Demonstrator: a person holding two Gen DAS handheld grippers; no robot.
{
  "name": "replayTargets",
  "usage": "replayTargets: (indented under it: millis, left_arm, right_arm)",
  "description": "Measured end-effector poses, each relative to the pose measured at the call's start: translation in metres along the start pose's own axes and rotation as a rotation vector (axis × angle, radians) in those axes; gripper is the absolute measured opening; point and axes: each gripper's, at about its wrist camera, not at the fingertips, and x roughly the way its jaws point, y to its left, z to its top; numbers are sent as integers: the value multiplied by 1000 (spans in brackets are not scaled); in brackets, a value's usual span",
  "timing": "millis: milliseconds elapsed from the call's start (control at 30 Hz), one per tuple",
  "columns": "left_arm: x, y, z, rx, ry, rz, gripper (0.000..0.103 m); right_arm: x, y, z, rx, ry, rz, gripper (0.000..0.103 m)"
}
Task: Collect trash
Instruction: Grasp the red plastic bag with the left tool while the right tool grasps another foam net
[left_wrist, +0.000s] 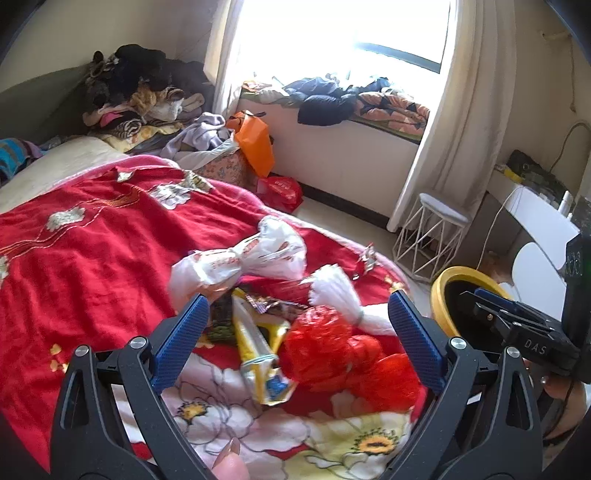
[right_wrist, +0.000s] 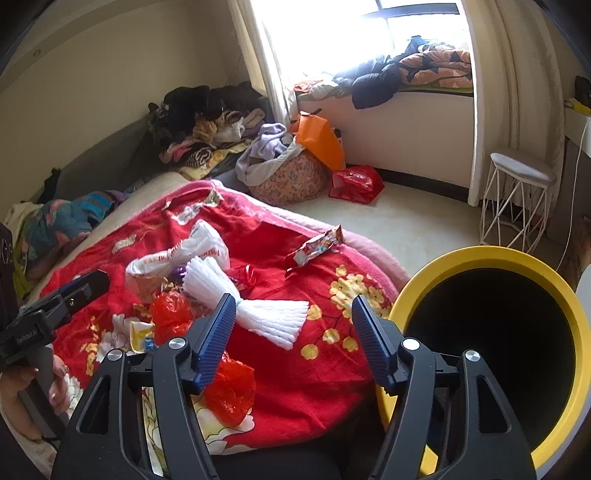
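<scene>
The yellow bin (right_wrist: 491, 254) is running off the picture's right edge; its dark inside is showing nothing; the red bag (left_wrist: 325, 343) is blurring

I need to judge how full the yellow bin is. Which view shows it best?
The right wrist view: the yellow bin fills its right side, its dark inside visible. The left wrist view shows only part of its rim behind the right gripper.

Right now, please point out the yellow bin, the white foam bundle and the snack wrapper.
yellow bin (right_wrist: 480, 254): right wrist view, back rim.
white foam bundle (right_wrist: 273, 321): right wrist view, lower fan.
snack wrapper (right_wrist: 317, 245): right wrist view, middle.
</scene>
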Motion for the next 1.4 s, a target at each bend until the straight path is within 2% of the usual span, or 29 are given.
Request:
replayTargets:
  millis: [200, 367, 400, 600, 767, 1000, 1033, 1167, 1233, 1400]
  left_arm:
    - [10, 4, -6, 23, 49, -31, 89]
    - [21, 3, -14, 26, 107, -73, 78]
    - [23, 2, -15, 26, 117, -80, 74]
    - [32, -3, -17, 35, 145, -105, 61]
    - [39, -7, -18, 40, 163, -116, 55]
    - [44, -15, -20, 50, 175, -130, 42]
    - [45, -17, -20, 54, 179, -131, 41]
    - [49, -21, -24, 64, 196, -123, 31]
    - [49, -22, -25, 67, 202, -118, 20]
    - [45, -22, -25, 63, 197, -131, 9]
  right_arm:
    - [24, 5, -7, -3, 73, -18, 63]
    - [46, -2, -7, 49, 116, -12, 63]
    - [49, -3, -7, 61, 123, -6, 63]
    - [69, -14, -3, 136, 159, 29, 62]
    - [84, -15, -4, 175, 206, 69, 52]
    - [84, -9, -9, 168, 205, 108, 17]
    - [82, -8, -10, 164, 201, 108, 15]
    - [77, -6, -10, 156, 187, 113, 10]
    - [73, -6, -10, 157, 175, 118, 9]
    - [58, -2, -10, 140, 134, 124, 8]
